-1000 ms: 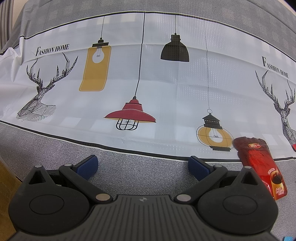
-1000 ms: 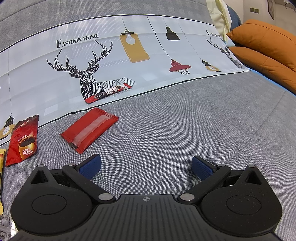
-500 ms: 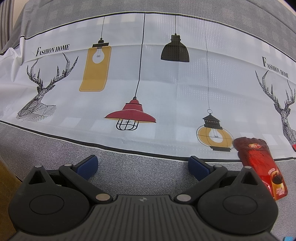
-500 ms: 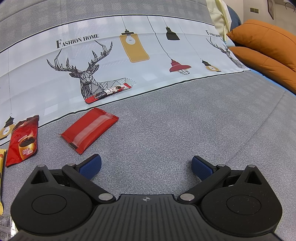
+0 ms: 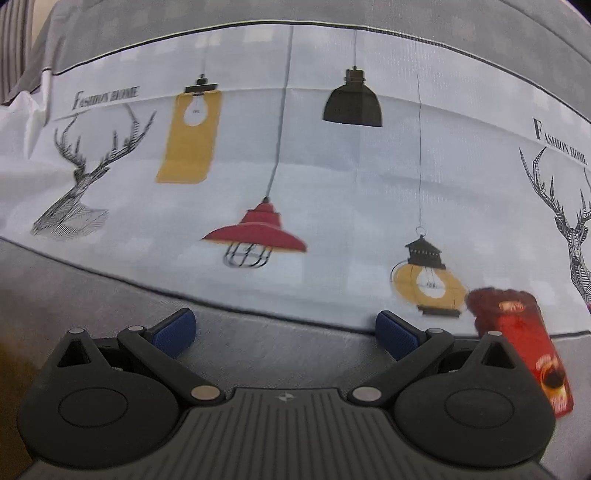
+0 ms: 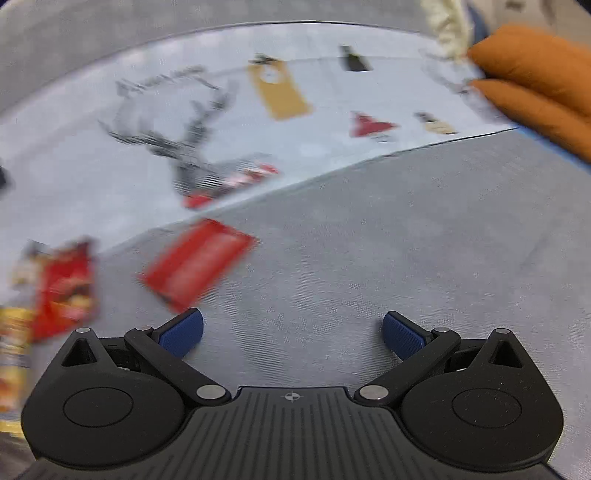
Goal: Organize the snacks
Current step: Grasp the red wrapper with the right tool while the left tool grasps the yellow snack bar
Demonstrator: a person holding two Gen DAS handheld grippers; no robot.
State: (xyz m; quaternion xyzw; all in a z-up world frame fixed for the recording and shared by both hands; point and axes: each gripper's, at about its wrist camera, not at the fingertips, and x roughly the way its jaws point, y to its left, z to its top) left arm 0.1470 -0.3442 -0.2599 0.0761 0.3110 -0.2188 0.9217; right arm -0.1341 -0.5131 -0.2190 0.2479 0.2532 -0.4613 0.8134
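Red flat packet point(image 6: 197, 267) now blurs closer to the right gripper point(image 6: 291, 332); both grippers' jaws stay spread, empty.

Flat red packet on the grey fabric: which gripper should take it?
Right. The flat red packet lies just ahead of the open right gripper; the left gripper, also open, sees only the coffee sachet.

You had a grey woven surface point(image 6: 406, 240) filling the lower half of both views. Across the middle lay a pale printed cloth point(image 5: 332, 184) with stags, hanging lamps and "Fashion Home" lettering. At the upper right of the right view sat two orange cushions point(image 6: 535, 81), blurred, with something cream-coloured point(image 6: 443, 26) above them.
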